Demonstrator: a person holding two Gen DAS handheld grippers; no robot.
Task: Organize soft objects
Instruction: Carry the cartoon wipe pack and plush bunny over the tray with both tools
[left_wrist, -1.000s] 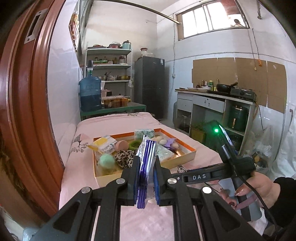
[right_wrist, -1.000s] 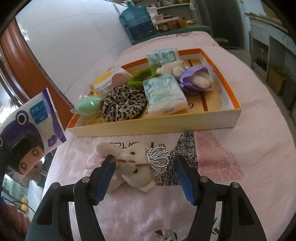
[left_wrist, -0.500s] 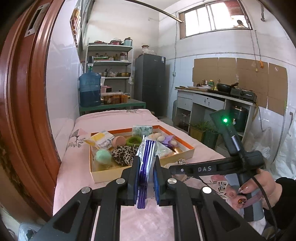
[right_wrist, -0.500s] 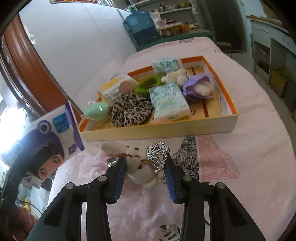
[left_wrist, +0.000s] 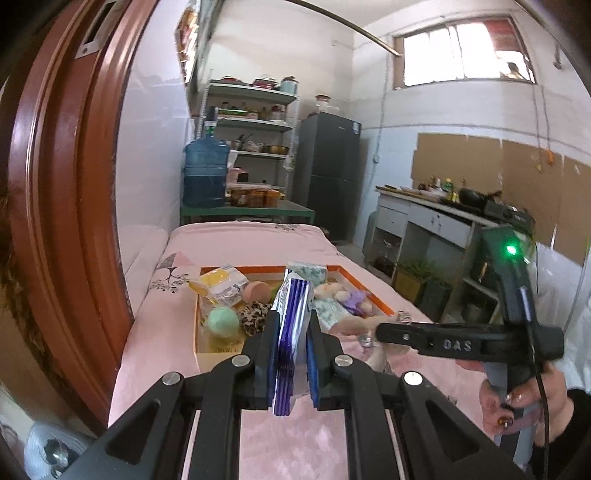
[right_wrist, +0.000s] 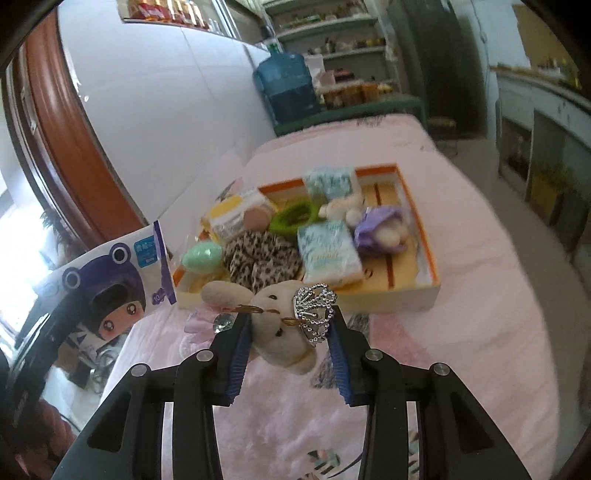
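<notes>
Above the pink bedspread (right_wrist: 461, 332), the right gripper (right_wrist: 288, 332) is clamped on a plush rabbit (right_wrist: 280, 317) with a silver crown (right_wrist: 314, 302), just before the near edge of the tray (right_wrist: 399, 299). Left gripper (left_wrist: 291, 347) is clamped on a purple tissue pack (left_wrist: 291, 317), held edge-on before the tray's near-left corner.

Both wrist views look forward along their own fingers, low and close over the pink bedspread (right_wrist: 480, 314), sharing the orange-rimmed tray (left_wrist: 373, 295) (right_wrist: 428, 254) ahead.
</notes>
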